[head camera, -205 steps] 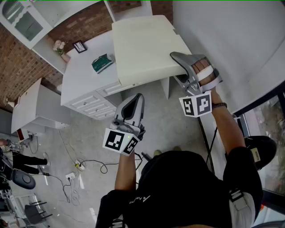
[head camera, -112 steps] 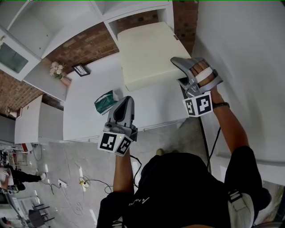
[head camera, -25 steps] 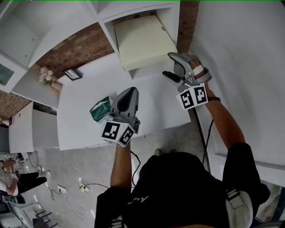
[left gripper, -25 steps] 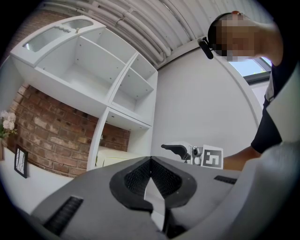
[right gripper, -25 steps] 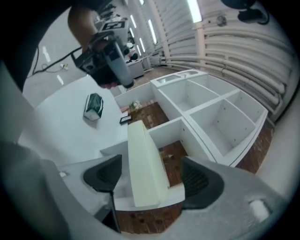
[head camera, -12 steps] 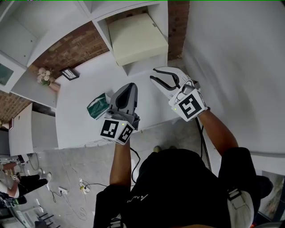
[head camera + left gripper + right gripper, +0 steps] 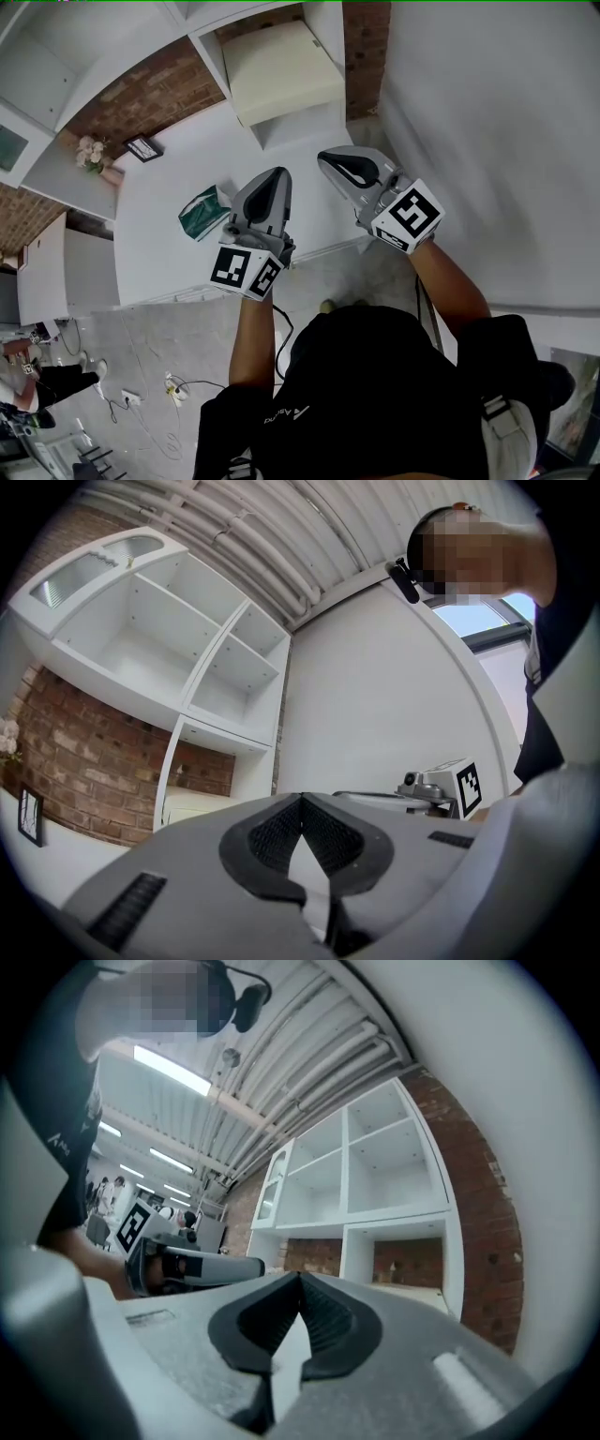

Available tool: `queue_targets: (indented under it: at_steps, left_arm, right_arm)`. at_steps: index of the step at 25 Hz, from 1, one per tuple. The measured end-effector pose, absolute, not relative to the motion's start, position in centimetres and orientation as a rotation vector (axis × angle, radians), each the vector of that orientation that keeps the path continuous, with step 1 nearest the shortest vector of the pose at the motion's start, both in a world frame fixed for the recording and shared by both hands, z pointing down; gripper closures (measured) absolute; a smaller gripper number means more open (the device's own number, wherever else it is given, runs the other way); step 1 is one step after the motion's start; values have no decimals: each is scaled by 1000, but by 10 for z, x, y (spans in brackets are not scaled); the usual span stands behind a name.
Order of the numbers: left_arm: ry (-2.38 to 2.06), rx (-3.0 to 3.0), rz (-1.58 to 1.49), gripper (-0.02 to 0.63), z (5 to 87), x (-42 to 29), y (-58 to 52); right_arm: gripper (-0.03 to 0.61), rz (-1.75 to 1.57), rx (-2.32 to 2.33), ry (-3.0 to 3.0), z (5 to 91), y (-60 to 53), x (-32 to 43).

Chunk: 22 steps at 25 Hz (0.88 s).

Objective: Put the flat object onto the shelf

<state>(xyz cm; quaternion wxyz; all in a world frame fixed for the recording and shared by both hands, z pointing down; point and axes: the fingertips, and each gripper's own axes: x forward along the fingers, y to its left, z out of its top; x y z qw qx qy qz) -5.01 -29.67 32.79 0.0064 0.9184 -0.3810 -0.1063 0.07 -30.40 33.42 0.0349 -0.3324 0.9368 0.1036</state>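
The flat cream object (image 7: 281,70) lies inside the lowest right compartment of the white shelf (image 7: 212,58), and no gripper touches it. It also shows as a pale slab (image 7: 412,1290) in the right gripper view. My right gripper (image 7: 336,163) hangs over the white counter in front of the shelf; its jaws have just been closing and now stand shut with nothing between them. My left gripper (image 7: 273,181) hovers beside it to the left, shut and empty. Each gripper view shows its own jaw tips meeting, the left (image 7: 300,799) and the right (image 7: 300,1279).
A green packet (image 7: 202,211) lies on the white counter (image 7: 178,169) just left of the left gripper. A small picture frame (image 7: 142,147) and flowers (image 7: 89,150) stand at the brick wall. A white wall (image 7: 487,141) runs close on the right.
The flat object went from the counter into the shelf compartment. My right gripper let go, drew back from the shelf, rolled over and shut. The left gripper shifted slightly.
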Motion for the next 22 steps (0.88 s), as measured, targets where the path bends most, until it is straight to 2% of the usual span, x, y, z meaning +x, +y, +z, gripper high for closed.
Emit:
queue_targets:
  at_steps: [4,22]
  left_arm:
    - [-1192,2874,-336,615,328,-49,-291]
    - [-1180,2867,-323,615,332,-44,-286]
  right_arm:
    - [577,201,-1047,2811,334,-298,12]
    - [577,197,-1077,2831,346,-289,20]
